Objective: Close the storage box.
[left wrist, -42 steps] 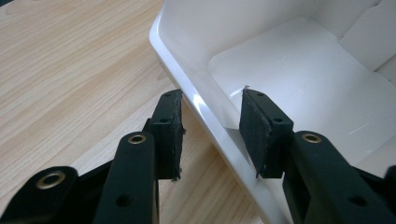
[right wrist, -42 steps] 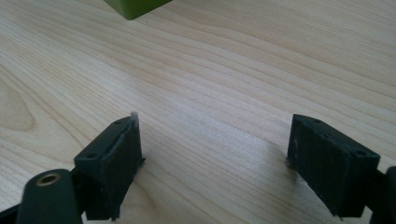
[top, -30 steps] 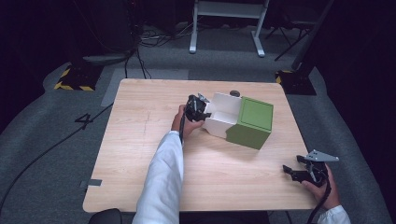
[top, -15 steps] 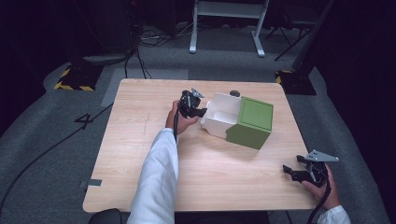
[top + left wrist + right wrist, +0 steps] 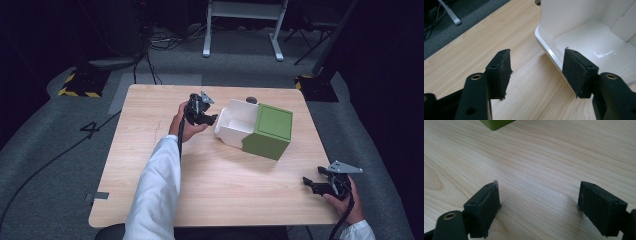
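Green-and-white box waits at the tip of the left tongs

Pale wood covers the bench (image 5: 150, 150), and on its far half sits a box: a white drawer (image 5: 235, 122) slid part-way out of a green sleeve (image 5: 270, 131), open side up and bare inside. Just to the drawer's left, a hand in a white sleeve (image 5: 155, 185) holds the left tongs (image 5: 214, 119), tips aimed at the drawer's near-left wall. In the left gripper view those tongs (image 5: 536, 67) stand wide, one pad over bare wood and the other over the drawer's (image 5: 584, 37) white rim, gripping nothing; whether a pad touches the rim cannot be told. The right tongs (image 5: 311, 183) sit well apart from the box at the near right corner of the bench, also spread wide and empty, low over the wood grain in the right gripper view (image 5: 539, 202), where a corner of the green sleeve (image 5: 496, 123) peeps in at the top.

By the look of it the work is at an early stage: the drawer is already partly out, yet nothing has gone into it and neither tongs has a hold. What remains seems to be taking the drawer's edge and either sliding it home or drawing it clear.

A small dark round object (image 5: 251, 100) lies just beyond the box. No brand or label can be read on the box; the only writing is a white "4" (image 5: 89, 127) marked on the grey floor to the left of the bench.
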Tool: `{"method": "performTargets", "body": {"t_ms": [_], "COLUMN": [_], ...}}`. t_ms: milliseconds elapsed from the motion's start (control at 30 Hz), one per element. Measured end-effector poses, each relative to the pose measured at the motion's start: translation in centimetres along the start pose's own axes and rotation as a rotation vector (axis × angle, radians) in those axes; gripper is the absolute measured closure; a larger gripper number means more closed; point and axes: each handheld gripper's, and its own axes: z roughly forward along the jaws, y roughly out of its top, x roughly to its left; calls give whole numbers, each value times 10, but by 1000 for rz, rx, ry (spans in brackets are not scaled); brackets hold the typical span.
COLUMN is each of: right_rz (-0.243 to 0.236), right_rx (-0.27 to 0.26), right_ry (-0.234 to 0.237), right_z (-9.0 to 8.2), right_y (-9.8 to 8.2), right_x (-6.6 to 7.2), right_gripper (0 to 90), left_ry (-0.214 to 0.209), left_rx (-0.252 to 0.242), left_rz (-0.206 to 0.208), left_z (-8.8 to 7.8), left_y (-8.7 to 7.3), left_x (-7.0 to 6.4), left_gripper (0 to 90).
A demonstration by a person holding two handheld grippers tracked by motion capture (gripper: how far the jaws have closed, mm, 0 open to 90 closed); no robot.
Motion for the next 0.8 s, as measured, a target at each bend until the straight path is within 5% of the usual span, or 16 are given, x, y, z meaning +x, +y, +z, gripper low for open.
{"method": "performTargets", "body": {"t_ms": [333, 800], "right_rz": [3, 4], "right_rx": [0, 1], "right_ry": [-1, 0], "right_z": [0, 0], "right_y": [0, 0], "right_x": [0, 0], "right_gripper": [176, 176], "left_ry": [31, 36], "left_rx": [28, 72], "left_rz": [50, 129], "left_z": [-25, -51], "left_y": [-4, -22], "left_x": [-2, -10], "left_gripper": [210, 167]}}
